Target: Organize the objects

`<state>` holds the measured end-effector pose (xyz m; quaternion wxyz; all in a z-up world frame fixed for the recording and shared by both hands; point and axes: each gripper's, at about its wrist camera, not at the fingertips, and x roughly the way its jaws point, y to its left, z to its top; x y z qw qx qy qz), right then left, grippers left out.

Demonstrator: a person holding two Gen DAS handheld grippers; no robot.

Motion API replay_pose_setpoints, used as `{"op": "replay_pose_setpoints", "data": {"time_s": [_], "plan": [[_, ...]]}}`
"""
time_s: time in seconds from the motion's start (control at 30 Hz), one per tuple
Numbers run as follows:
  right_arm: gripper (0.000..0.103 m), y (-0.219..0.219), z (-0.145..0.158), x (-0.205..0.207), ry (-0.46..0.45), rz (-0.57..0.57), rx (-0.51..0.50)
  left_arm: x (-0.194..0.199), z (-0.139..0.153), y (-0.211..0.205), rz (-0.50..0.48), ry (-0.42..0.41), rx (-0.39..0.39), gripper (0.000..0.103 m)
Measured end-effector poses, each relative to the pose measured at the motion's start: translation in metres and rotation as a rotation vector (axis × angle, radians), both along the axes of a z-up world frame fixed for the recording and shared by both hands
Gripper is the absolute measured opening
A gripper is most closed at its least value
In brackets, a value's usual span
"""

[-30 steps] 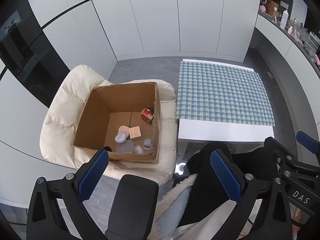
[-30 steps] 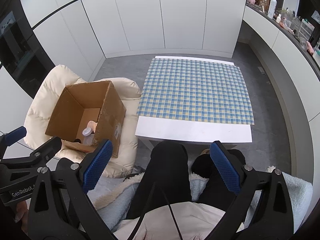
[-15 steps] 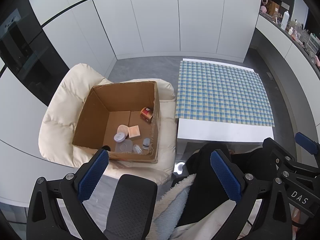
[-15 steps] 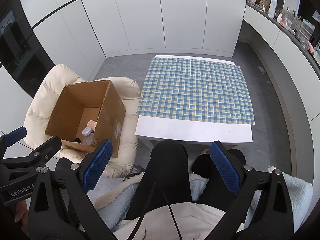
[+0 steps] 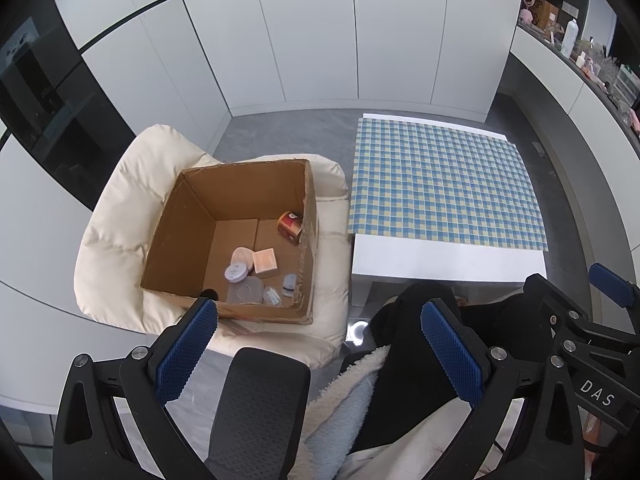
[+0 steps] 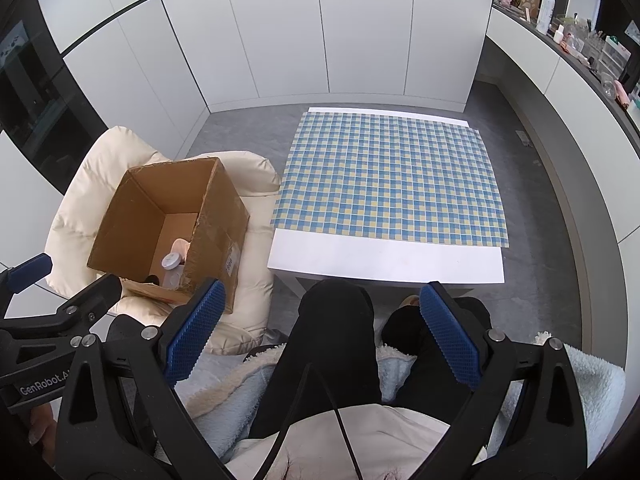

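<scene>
Left wrist | cardboard box holds red can, jars | left gripper, right gripper fingers spread wide, empty

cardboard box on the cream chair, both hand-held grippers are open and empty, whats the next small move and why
Probably lower the left hand-held gripper into the open brown cardboard box toward the red cylindrical can. It hangs above the box's near edge with jaws wide apart and empty, the items all lie in the box, and the blue-and-yellow checked tablecloth is bare.

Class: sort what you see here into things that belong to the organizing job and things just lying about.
Belongs to the job: cardboard box, red can, pink box, round jar, checked tablecloth, both open grippers.

Just lying about: cream armchair, counter clutter.
</scene>
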<state>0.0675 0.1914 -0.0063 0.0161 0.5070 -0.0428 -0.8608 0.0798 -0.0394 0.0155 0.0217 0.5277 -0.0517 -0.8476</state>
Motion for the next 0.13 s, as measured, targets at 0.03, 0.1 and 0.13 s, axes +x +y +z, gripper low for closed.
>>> {"op": "replay_pose_setpoints", "data": {"time_s": [0.03,0.1,0.13], "plan": [[0.099,0.0004,-0.0003,-0.0006,-0.001,0.000,-0.001,-0.0004,-0.0001,0.0000,0.000,-0.001,0.000,0.102],[0.099,0.0011,-0.0011,-0.0014,-0.003,0.001,-0.003,-0.0009,-0.0003,-0.0002,0.000,-0.002,0.001,0.102],[0.099,0.0018,-0.0016,-0.0018,-0.004,0.002,-0.003,-0.0006,-0.0004,0.0002,-0.001,-0.002,0.001,0.102]]}}
